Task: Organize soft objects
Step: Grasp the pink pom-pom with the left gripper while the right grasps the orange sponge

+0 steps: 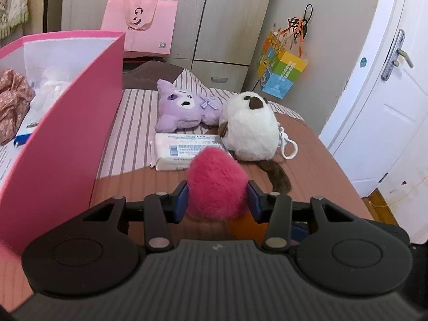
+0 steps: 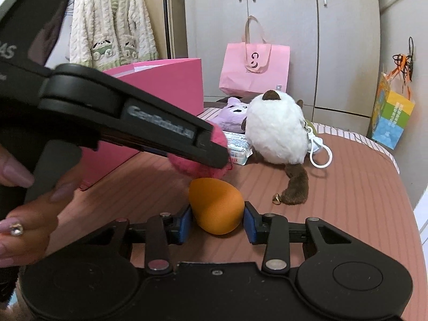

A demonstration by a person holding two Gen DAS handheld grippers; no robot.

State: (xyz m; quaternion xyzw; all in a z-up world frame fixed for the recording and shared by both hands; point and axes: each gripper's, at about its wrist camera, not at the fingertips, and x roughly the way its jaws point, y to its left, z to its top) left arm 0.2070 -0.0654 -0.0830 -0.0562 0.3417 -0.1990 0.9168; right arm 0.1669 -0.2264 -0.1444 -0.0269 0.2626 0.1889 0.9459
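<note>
Left claw [image 1: 217,200] pinching fluffy magenta pom-pom [image 1: 216,184], lifted above ribbed brown bed cover [image 1: 321,176]. Right claw [image 2: 217,220] squeezing smooth orange egg-shaped sponge [image 2: 216,208] low over bed. Beyond: fuzzy white-brown plush [image 2: 275,131], lilac plush [image 1: 184,107], tissue pack [image 1: 182,152]. Open pink box [image 1: 67,123] left.

Both wrist cameras sit low and close over the bed [image 1: 321,160], facing the wardrobe [image 2: 294,40], sharing the plush toys [image 1: 248,128].
</note>
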